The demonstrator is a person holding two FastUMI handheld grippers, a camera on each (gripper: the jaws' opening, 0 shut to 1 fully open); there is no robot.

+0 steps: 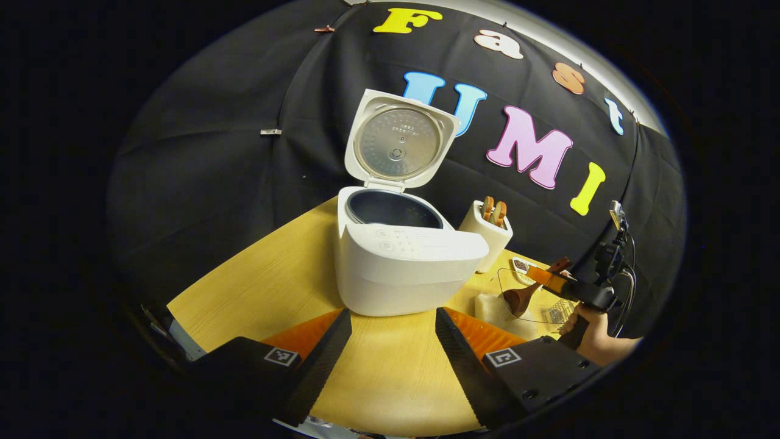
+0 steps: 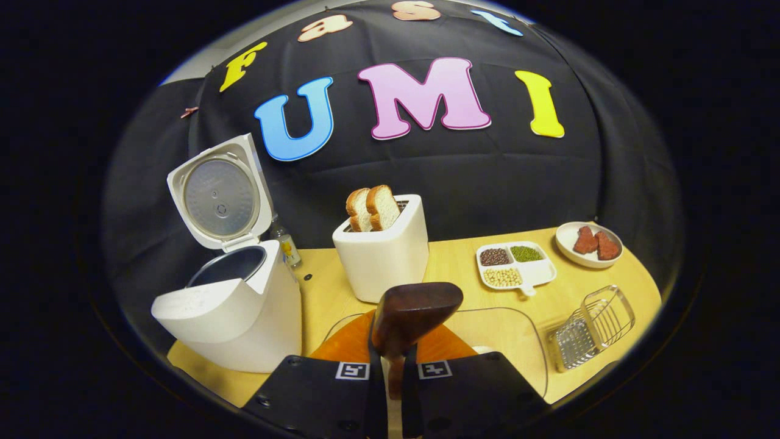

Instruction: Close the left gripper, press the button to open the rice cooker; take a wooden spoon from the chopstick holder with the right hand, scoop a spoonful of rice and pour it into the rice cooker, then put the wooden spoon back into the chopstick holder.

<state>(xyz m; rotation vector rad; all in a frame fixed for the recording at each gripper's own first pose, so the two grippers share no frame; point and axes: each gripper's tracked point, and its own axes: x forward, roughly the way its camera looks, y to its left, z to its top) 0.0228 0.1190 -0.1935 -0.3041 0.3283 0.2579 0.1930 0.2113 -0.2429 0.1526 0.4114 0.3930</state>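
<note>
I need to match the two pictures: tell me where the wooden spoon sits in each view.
Left gripper view: wooden spoon at lower right, held by the far right gripper, bowl down over the rice container.
Right gripper view: bottom centre, wooden spoon clamped between that gripper's own fingers.
Shared landmark: the open white rice cooker.

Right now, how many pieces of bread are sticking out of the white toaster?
2: both bread slices stand side by side in the toaster, behind the wooden spoon. More could be hidden down inside.

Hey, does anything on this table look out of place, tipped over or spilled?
One thing: the wire rack near the table's front right edge lies tipped on its side. The rice cooker stands upright with its lid open, and no spill shows around it.
</note>
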